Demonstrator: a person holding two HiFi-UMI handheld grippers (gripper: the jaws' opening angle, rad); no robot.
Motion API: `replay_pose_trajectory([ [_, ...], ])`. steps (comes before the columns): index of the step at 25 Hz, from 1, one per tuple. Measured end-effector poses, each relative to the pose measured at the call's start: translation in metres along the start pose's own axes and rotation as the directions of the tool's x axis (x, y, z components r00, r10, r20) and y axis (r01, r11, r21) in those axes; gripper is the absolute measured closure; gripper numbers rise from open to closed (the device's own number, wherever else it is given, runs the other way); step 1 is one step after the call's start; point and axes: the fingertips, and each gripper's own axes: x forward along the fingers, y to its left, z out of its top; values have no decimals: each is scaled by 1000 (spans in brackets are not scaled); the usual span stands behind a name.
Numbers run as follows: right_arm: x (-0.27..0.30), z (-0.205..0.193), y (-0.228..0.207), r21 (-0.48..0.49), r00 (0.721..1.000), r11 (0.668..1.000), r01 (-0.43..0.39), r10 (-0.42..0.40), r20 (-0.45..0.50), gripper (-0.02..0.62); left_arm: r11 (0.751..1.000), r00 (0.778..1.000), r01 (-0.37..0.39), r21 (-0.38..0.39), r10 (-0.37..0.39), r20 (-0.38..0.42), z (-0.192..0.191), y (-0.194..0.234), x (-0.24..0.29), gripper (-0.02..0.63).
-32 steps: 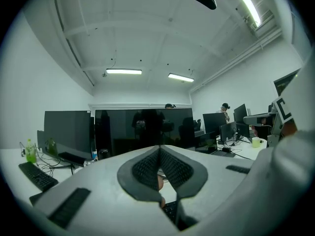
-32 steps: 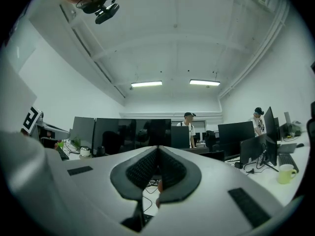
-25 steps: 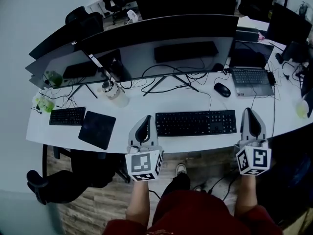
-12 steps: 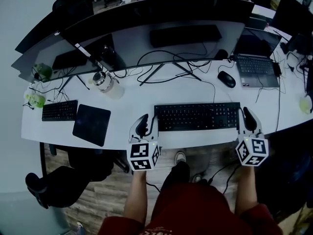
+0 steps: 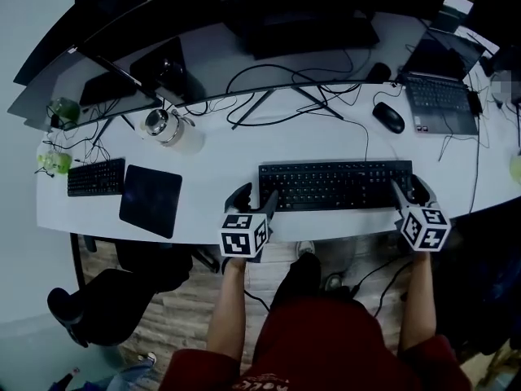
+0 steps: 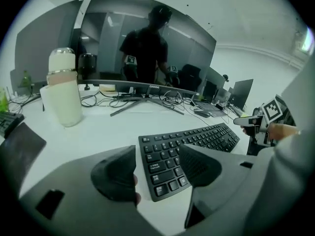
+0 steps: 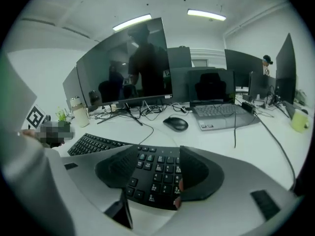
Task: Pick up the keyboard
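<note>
A black full-size keyboard (image 5: 335, 185) lies flat near the front edge of the white desk (image 5: 203, 233). My left gripper (image 5: 255, 199) is at its left end and my right gripper (image 5: 409, 191) at its right end. In the left gripper view the left gripper's (image 6: 157, 173) jaws are opening, and the keyboard's (image 6: 197, 139) left corner lies between the pads without being pressed. In the right gripper view the right gripper's (image 7: 158, 171) jaws are opening too, and they straddle the number-pad end of the keyboard (image 7: 93, 144) untouched.
Behind the keyboard are a black mouse (image 5: 389, 117), a laptop (image 5: 444, 100), loose cables and a wide curved monitor (image 5: 244, 23). A white bottle (image 5: 167, 129), a dark mouse pad (image 5: 151, 201) and a small keyboard (image 5: 96, 177) lie to the left.
Both grippers have come down and forward from in front of the desk edge to the keyboard's two ends. Their jaws have gone from shut to apart.
</note>
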Motion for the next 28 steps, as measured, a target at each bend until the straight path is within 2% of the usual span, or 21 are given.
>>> replay_pose_trajectory([
  [5, 18, -28, -11, 79, 996, 997, -25, 31, -81, 278, 999, 999, 27, -20, -27, -46, -13, 4, 21, 305],
  [10, 31, -37, -17, 81, 991, 997, -19, 30, -130, 244, 998, 995, 23, -62, -29, -98, -21, 13, 31, 295],
  [21, 35, -45, -33, 72, 982, 997, -8, 21, -186, 219, 991, 988, 50, -125, -68, -139, -29, 12, 42, 279],
  [25, 38, -59, -32, 129, 970, 990, -50, 78, -228, 210, 991, 984, 50, -124, -70, -166, -31, 11, 43, 279],
  [28, 39, -59, -29, 131, 966, 989, -74, 104, -239, 209, 992, 977, 49, -113, -71, -200, -32, 9, 43, 279],
])
